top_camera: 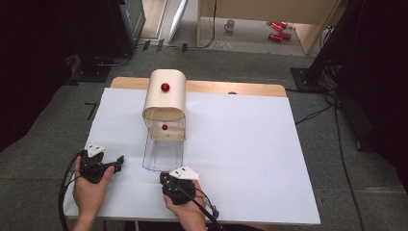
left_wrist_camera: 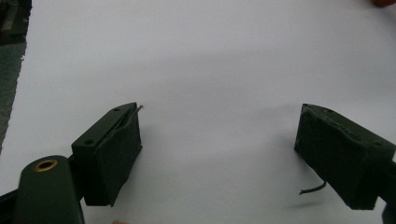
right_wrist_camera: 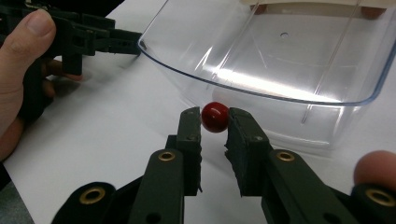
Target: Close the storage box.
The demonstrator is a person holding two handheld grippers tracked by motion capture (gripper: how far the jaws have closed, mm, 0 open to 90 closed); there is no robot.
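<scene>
**Q:** So what's being held here, and how is it expected to handle?

**A:** A small red ball (right_wrist_camera: 215, 117) is pinched between the jaws of the right gripper (right_wrist_camera: 214, 122), near the front edge of the tabletop (top_camera: 250, 159), just in front of the clear drawer (right_wrist_camera: 280, 70) pulled out of the wooden box (top_camera: 164, 96). The jaws are drawn narrow, touching the ball on both sides. It looks hard, glossy and light, so it's judged to be slippery: a round thing like that can squirt out if it's squeezed off-centre. It's best taken across its widest part, which is roughly how it's gripped now. Whether it's loose or fixed to the drawer front as a knob can't be told.

**Q:** And the other gripper?

**A:** The left gripper (left_wrist_camera: 219, 154) is parked toward the front-left corner, jaws spread wide, nothing between them but bare white surface. A frayed bit of thread is seen at one pad.

**Q:** Anything in the way?

**A:** Mainly the drawer's curved lip, sitting right behind the ball. It's thin clear plastic, probably light and easily nudged. A second red ball (top_camera: 165, 87) is seen on top of the box and another one (top_camera: 164, 127) on its front. The rest of the tabletop is open. Off it, on the floor beyond the far edge, a mug (top_camera: 230, 25) and some red cans (top_camera: 276, 30) are lying well clear.
</scene>
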